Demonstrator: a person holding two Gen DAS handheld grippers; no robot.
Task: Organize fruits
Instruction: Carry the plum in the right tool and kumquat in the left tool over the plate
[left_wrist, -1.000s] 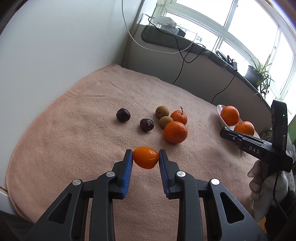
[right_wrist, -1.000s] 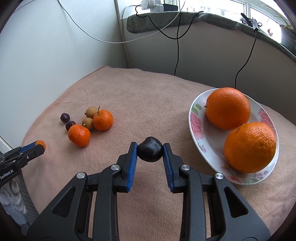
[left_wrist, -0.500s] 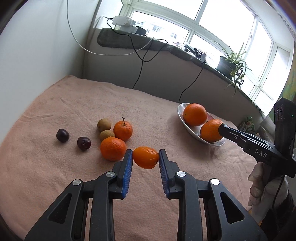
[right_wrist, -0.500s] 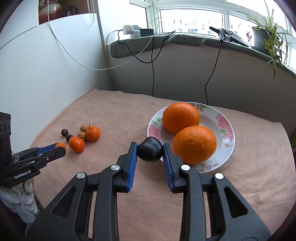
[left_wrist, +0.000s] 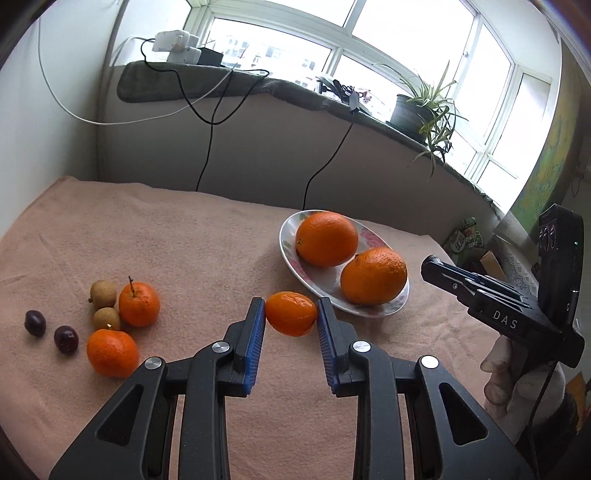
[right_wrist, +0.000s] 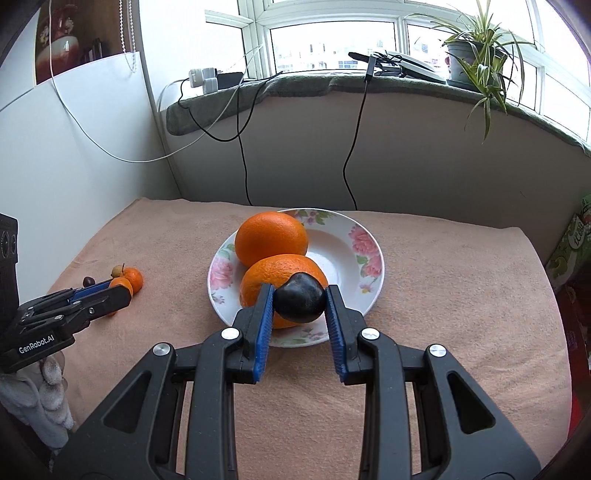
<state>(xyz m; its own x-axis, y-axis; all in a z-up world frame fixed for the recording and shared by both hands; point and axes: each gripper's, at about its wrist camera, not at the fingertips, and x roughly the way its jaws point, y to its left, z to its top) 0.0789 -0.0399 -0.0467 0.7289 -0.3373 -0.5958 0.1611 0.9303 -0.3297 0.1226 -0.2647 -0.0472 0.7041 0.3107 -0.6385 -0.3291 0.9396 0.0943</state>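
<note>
Over the plate (right_wrist: 371, 266), you had swung both grippers in from the loose fruit: the right gripper (right_wrist: 299, 301) clenched the dark plum (right_wrist: 300, 301), the left gripper (left_wrist: 291, 314) the small mandarin (left_wrist: 291, 313), both nearly ready to set down.

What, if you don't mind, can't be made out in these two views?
- Right wrist view: the near orange is partly covered by the dark plum in the right gripper.
- Right wrist view: the loose fruit pile is mostly behind the left gripper.
- Left wrist view: the plate floor lies under two oranges; the right gripper's plum is not visible.
</note>
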